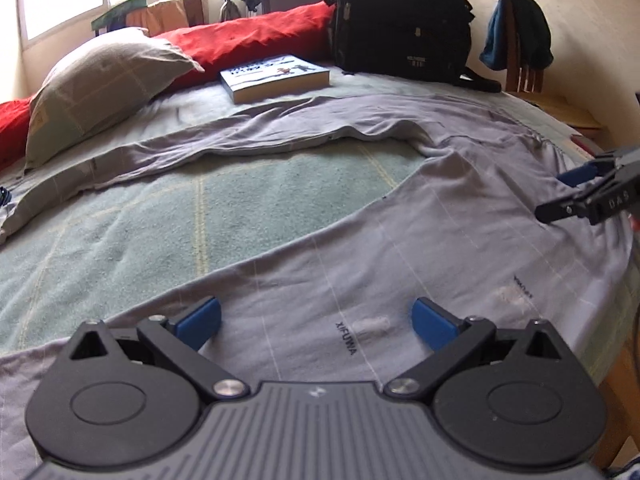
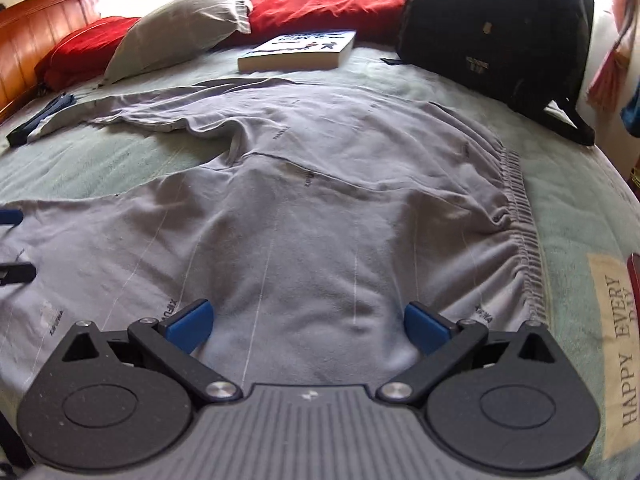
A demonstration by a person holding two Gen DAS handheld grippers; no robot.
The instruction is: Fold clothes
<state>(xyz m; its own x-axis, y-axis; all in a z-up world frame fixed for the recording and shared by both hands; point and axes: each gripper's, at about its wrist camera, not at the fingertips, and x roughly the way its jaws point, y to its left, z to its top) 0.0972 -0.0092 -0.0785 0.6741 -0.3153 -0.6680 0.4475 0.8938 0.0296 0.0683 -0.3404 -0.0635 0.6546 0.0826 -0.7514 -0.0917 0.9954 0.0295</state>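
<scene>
Grey pants [image 2: 320, 184] lie flat on the bed [image 1: 160, 216]. Both claws, left [image 1: 316, 322] and right [image 2: 306, 320], are spread wide above them. Only the right view shows the stretchy waistband [image 2: 520, 216], maybe bunched.

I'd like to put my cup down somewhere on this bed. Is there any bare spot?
The widest bare patch of green blanket lies between the two legs of the grey trousers. Another strip runs beyond the waistband, toward the printed label. The far end is crowded: pillow, book and black backpack.
</scene>
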